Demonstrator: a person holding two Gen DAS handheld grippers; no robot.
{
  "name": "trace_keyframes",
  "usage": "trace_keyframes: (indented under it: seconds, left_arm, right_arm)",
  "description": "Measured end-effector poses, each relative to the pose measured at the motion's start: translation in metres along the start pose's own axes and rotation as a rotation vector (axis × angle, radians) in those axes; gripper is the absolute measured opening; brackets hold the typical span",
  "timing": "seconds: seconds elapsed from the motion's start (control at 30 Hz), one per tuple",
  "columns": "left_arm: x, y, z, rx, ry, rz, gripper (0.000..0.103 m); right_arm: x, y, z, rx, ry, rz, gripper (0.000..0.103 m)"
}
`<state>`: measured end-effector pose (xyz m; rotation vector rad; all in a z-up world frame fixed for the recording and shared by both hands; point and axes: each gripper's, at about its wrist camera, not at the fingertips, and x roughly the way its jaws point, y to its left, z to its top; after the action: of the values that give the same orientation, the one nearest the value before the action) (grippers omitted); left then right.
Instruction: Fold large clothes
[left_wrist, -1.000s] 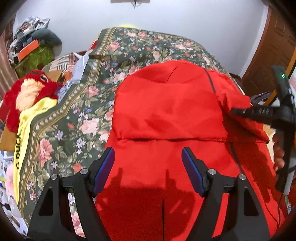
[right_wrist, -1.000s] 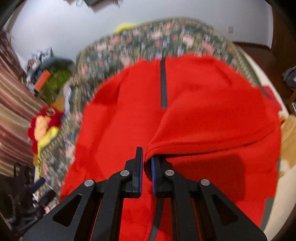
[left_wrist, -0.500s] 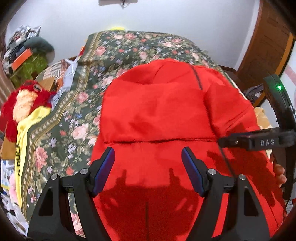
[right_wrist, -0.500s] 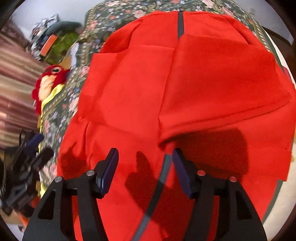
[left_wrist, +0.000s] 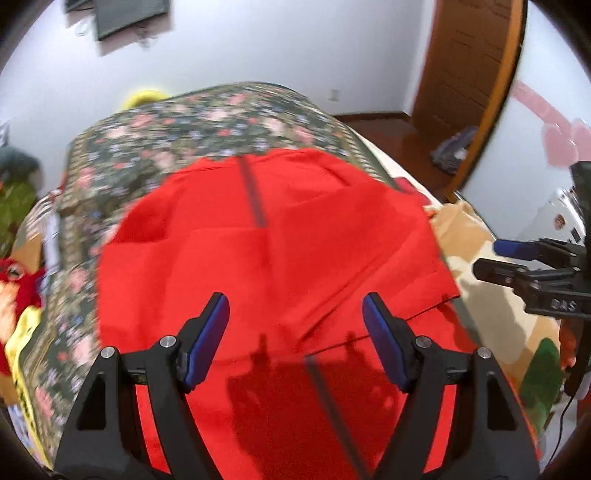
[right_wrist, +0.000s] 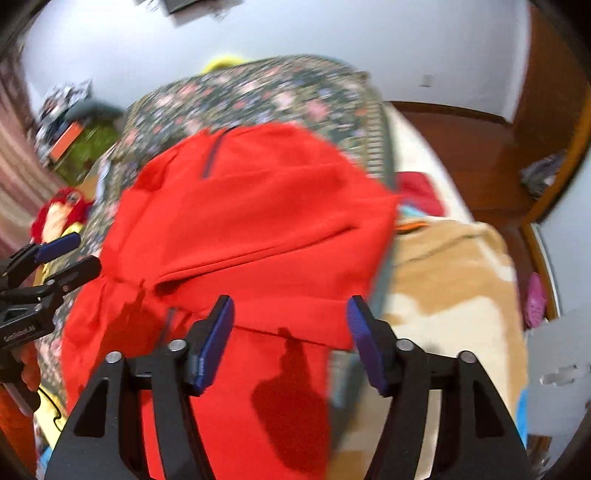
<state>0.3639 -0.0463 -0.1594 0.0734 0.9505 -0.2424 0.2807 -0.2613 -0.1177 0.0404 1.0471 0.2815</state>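
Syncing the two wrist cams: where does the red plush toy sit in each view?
Left wrist: red plush toy at the far left edge, mid-height, partly cut off, left of the floral bedspread.
Right wrist: same toy at left, mid-height, above the left gripper that shows at the left edge.
Shared landmark: the dark stripe on the red garment, near the garment's far edge in both views.
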Motion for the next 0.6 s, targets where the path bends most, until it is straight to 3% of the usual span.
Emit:
trace_keyframes:
  seconds: [0.2,0.3,0.6]
  left_arm:
    - [0.065,-0.050,0.034,0.083,0.084,-0.046,0.073]
    - [0.091,-0.070,0.043,0.129,0.115,-0.048,0.066]
    - [0.164,-0.116,0.049,0.246,0.195,-0.049,0.059]
  right_arm:
    - [-0.003,-0.046,-0.005,0.075,-0.027,-0.050,0.070]
    - [0.002,-0.059,-0.008,0.091,-0.020,-0.054,0.070]
    - [0.031,-0.069,-0.018,0.093,0.023,-0.019,0.070]
